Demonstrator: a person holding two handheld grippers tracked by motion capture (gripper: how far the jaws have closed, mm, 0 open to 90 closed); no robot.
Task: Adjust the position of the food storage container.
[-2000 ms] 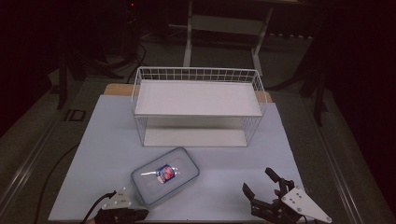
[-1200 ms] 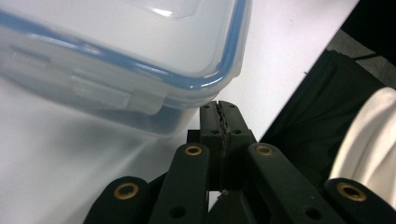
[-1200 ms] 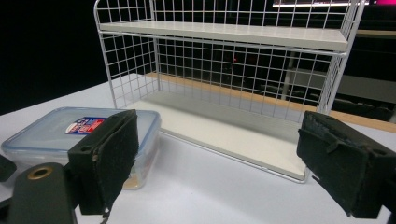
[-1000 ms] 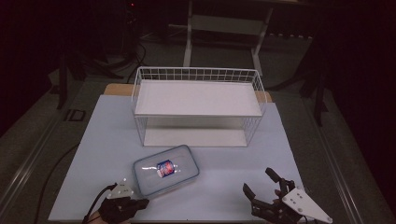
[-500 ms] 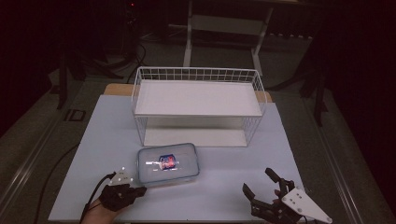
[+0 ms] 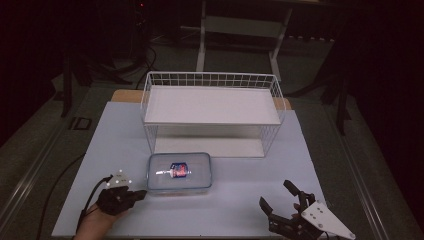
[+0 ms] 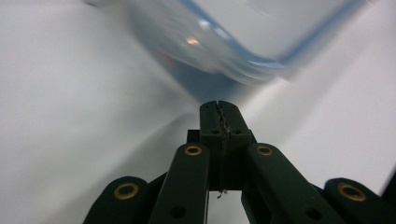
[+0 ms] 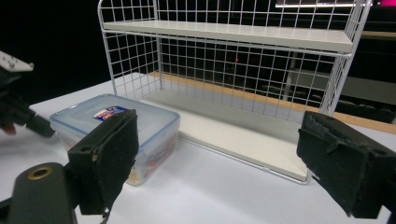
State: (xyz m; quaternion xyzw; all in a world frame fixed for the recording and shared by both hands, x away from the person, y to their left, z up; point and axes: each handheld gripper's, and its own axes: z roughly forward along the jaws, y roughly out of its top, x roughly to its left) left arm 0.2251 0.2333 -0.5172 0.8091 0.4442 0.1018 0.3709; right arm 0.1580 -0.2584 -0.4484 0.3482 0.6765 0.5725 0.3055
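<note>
Clear lidded container [image 6: 180,173]: flat on white table [image 6: 240,210], just in front of wire shelf rack [image 6: 212,107], long side square to its lower tier, probably lined up for sliding in.
Left gripper [image 6: 139,193]: jaws pressed together, empty; tip at container's near-left corner, contact unclear through blur; suited to nudging.
Right gripper [image 6: 281,199]: spread wide, empty, parked well apart at table's near edge.

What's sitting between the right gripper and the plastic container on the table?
Nothing: in the high view, bare white table separates the right gripper from the plastic container. The right gripper view agrees.
</note>
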